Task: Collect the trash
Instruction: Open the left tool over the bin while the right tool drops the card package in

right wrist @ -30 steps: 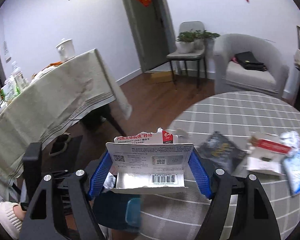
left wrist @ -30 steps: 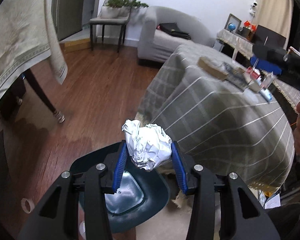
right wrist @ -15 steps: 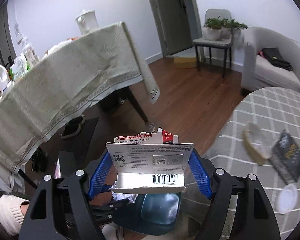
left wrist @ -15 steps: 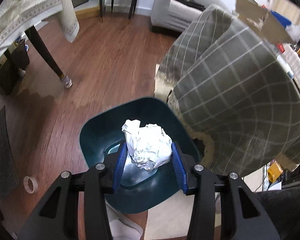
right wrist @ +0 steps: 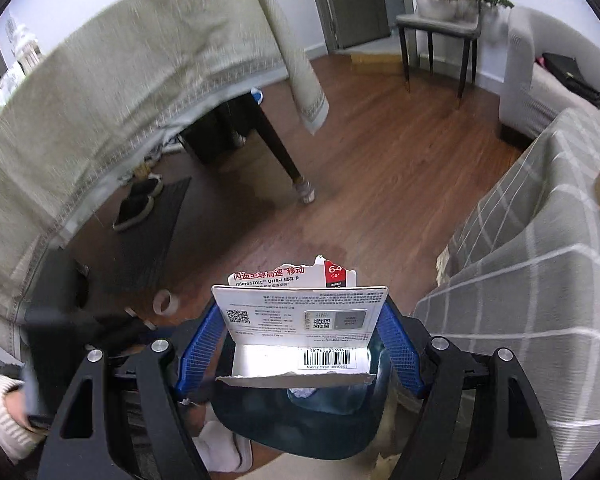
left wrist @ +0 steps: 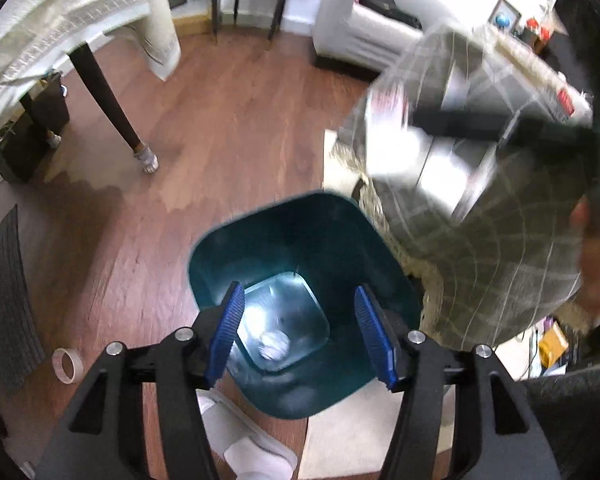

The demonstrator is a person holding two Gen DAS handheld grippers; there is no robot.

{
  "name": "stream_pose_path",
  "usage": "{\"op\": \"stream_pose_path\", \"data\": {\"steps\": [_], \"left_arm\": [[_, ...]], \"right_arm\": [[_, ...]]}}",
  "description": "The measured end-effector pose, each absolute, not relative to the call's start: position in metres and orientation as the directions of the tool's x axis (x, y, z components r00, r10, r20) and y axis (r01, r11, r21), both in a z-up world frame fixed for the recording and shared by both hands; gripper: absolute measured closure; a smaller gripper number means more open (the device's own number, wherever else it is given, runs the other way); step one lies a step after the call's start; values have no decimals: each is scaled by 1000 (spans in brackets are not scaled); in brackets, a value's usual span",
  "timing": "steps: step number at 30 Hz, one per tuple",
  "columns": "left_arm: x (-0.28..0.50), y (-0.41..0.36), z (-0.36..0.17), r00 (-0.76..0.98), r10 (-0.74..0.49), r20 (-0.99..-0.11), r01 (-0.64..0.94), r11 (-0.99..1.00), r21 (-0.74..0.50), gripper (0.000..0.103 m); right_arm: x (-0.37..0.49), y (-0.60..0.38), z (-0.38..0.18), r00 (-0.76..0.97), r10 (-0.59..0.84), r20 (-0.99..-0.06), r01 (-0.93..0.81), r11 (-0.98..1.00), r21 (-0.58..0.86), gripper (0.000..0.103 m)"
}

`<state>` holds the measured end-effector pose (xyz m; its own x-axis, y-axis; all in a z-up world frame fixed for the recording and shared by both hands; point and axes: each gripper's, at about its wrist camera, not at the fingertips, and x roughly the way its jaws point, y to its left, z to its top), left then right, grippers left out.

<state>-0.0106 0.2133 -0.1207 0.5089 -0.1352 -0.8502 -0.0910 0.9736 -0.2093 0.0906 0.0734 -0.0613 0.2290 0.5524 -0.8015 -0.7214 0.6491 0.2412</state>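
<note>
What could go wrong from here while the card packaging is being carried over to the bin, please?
1. The flat card packaging sits only between the right tool's pads; released off-centre, it may flutter past the teal bin onto the floor.
2. The bin stands close against the checked tablecloth, so the right tool may snag its fringe.
3. The left tool, open above the bin, could collide with the right one.

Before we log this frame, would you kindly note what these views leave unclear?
- Left wrist: right gripper and its card packaging are smeared by motion blur.
- Left wrist: paper ball in the bin is blurred.
- Right wrist: the packaging hides most of the bin's inside.
</note>
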Motion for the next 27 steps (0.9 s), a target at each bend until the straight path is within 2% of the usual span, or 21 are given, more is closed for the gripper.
{"op": "stream_pose_path", "data": {"steps": [10,12,15,27], "left_arm": [[-15,238,-66,656,-104,-747,-139,957,-256,53],[-15,240,-54,690,-104,-716,-147,949,-280,60],[-15,236,-38,728,-103,-678,-130,950,-284,66],[-20,224,11,818,-103,-566,-90,948,-304,68]], "right_arm": [[85,85,-103,183,486,-855,-729,650,213,27],[84,86,-114,168,470,-867,-729,651,212,27],[80,87,-124,150,449,-881,-733,649,205,27],[66,88,-150,105,368,-924,-758,631,165,25]]}}
